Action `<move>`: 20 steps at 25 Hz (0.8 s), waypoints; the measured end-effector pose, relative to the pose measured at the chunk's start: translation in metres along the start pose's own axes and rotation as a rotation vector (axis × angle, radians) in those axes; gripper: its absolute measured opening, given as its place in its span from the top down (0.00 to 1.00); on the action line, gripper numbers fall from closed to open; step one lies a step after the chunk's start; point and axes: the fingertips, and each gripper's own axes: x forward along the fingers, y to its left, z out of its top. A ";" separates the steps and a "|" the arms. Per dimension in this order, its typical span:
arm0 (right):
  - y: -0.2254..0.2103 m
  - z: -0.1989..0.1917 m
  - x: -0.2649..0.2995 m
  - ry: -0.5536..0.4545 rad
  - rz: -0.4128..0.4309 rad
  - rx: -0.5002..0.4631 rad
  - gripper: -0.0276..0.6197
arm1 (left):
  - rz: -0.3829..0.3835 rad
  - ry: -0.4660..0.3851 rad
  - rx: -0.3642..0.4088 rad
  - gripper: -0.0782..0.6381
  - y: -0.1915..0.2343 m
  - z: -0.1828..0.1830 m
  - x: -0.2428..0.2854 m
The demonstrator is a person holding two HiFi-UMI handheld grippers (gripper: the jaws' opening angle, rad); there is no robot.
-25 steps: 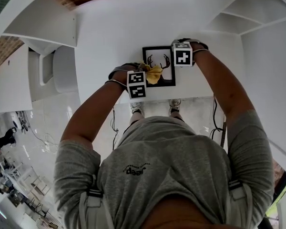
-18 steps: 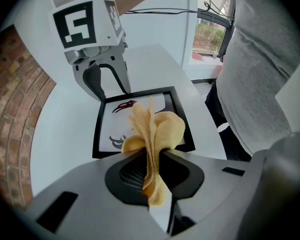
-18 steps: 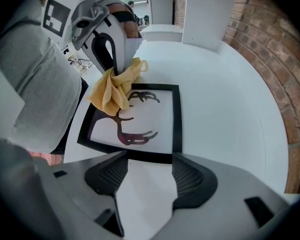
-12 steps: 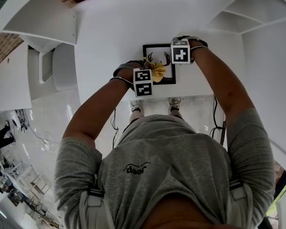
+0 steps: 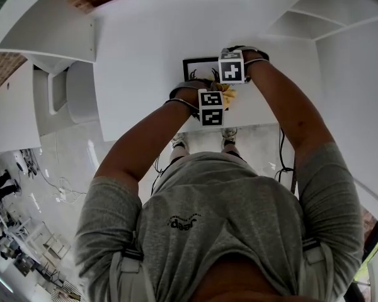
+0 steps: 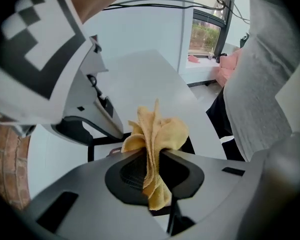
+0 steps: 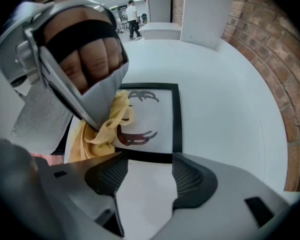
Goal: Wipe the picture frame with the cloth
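- Left claw (image 6: 152, 158) clamped on yellow cloth (image 6: 157, 131), cloth bunched over picture frame (image 7: 176, 119)
- Frame lay flat on white counter (image 7: 220, 84)
- Right claw (image 7: 147, 173) stood wide, empty, at frame's near edge
- Antler print (image 7: 136, 139) plain in right gripper view; mostly covered in head view

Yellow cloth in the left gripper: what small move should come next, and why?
Probably sweep the left gripper sideways so the yellow cloth drags across the picture frame's face. Its jaws are shut on the cloth, which bunches over one side of the antler print, while the rest of the face lies uncovered. The right gripper, jaws apart, sits at the frame's near edge.
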 end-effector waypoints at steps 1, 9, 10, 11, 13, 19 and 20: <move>0.000 0.000 0.000 0.005 0.001 -0.001 0.54 | -0.001 0.003 0.004 0.80 0.001 0.003 0.001; -0.001 -0.001 0.000 0.027 0.008 -0.011 0.54 | -0.010 0.029 0.011 0.80 0.006 0.012 0.007; -0.001 -0.001 0.000 0.029 0.008 -0.012 0.54 | -0.007 0.027 0.009 0.80 0.006 0.012 0.008; -0.001 -0.001 0.001 0.031 0.009 -0.013 0.53 | -0.005 0.022 0.006 0.80 0.006 0.013 0.008; -0.001 -0.002 0.001 0.034 0.008 -0.014 0.53 | 0.000 0.010 -0.002 0.80 0.005 0.013 0.007; 0.000 -0.002 0.000 0.041 0.006 -0.007 0.54 | 0.015 -0.041 -0.037 0.80 0.008 0.002 -0.012; 0.000 -0.002 0.000 0.042 0.006 -0.006 0.54 | 0.021 -0.043 -0.041 0.80 0.008 -0.005 -0.019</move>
